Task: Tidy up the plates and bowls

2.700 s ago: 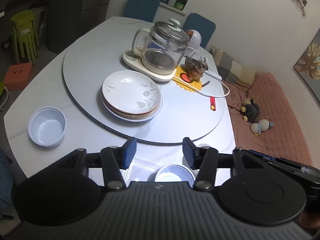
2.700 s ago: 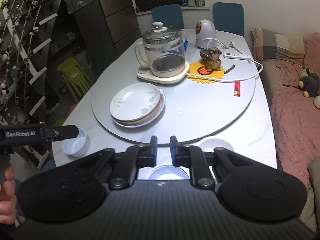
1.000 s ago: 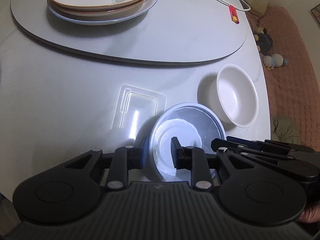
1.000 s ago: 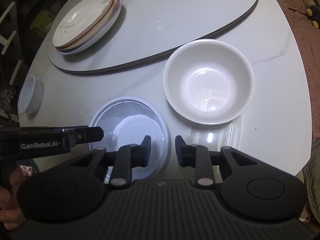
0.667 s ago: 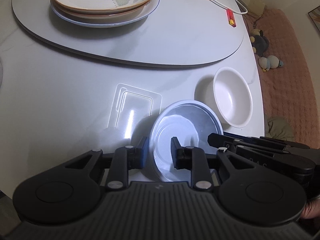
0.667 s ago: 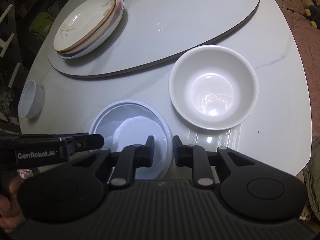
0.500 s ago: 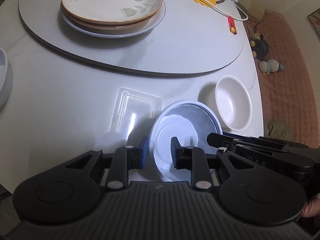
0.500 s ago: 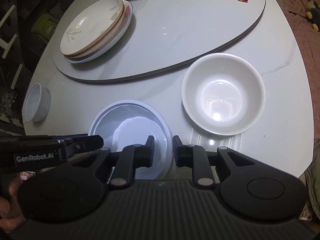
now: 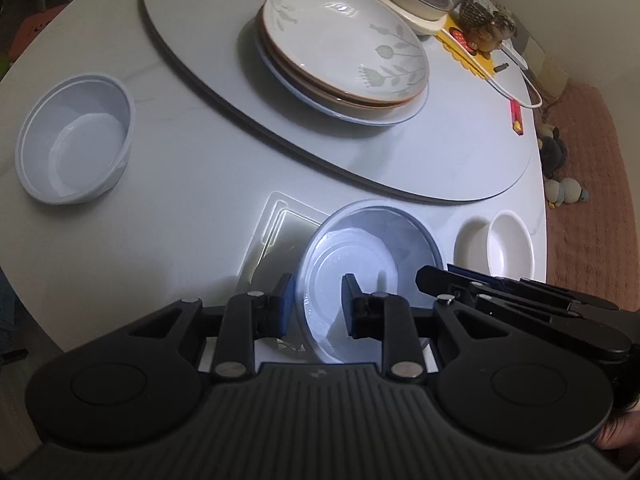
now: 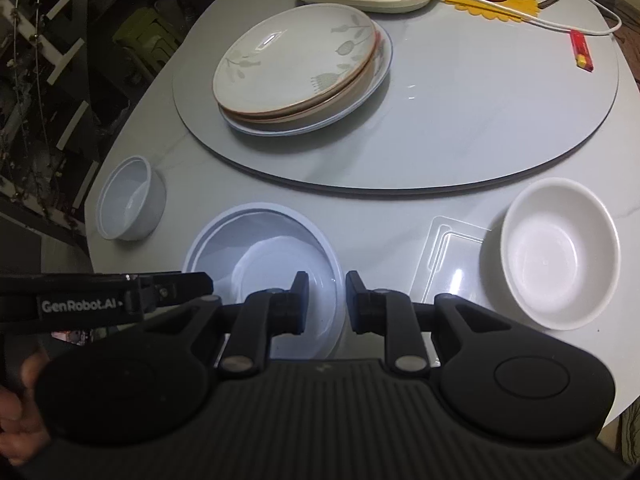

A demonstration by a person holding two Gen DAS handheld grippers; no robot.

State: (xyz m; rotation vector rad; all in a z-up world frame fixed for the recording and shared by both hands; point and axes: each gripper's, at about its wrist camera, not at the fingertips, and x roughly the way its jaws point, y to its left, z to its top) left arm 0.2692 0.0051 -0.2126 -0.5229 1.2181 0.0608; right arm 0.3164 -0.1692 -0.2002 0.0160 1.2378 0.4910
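While both grippers—left (image 9: 317,304), right (image 10: 326,302)—pinch its rim, blue bowl (image 9: 372,256) hangs.

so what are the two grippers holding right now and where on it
Both hold the same pale blue plastic bowl by its rim: the left gripper clamps the near-left edge, the right gripper the near-right edge, one finger inside and one outside.

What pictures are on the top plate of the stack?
Pale grey-green leaves and flowers on off-white, with a brown rim, on the top plate. The right wrist view shows it best.
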